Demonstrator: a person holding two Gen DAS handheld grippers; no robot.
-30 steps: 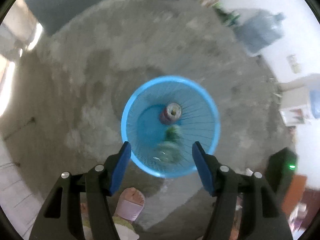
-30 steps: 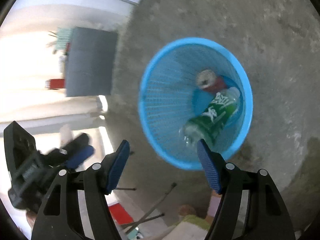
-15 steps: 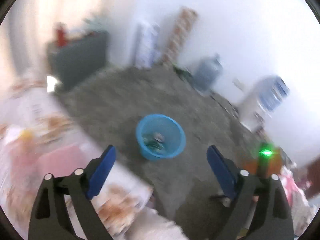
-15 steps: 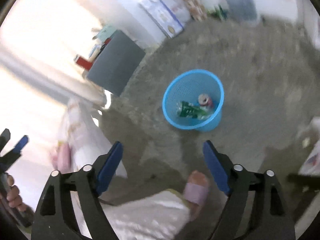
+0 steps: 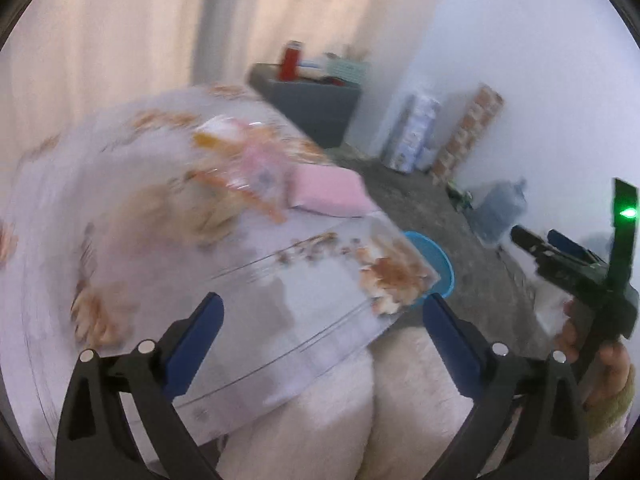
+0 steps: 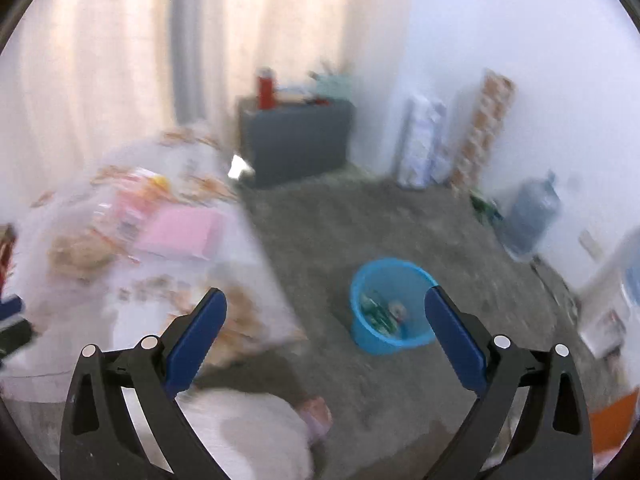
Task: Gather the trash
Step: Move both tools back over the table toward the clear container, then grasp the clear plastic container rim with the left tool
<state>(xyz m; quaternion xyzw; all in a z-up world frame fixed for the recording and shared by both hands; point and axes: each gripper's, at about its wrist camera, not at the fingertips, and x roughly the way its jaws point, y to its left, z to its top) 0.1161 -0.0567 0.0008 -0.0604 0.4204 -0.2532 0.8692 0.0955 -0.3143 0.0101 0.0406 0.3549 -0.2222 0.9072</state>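
We observed in the left wrist view what the right wrist view did not show: a hand (image 5: 600,364) gripping the right gripper (image 5: 560,248) at the right edge, and a table (image 5: 248,320) with a patterned cloth hiding most of the blue basket (image 5: 442,264). The right wrist view showed the whole blue basket (image 6: 390,304) on the grey floor (image 6: 320,240), beside the table (image 6: 132,300), with a green bottle (image 6: 372,310) and a can (image 6: 397,312) inside. The left gripper (image 5: 322,308) had its jaws spreading wide, nothing between them; the right gripper (image 6: 326,306) likewise, jaws opening and empty. We counted two grippers, one basket, one bottle, one can. Farther off stood one dark cabinet (image 6: 298,138) and one water jug (image 6: 532,212).
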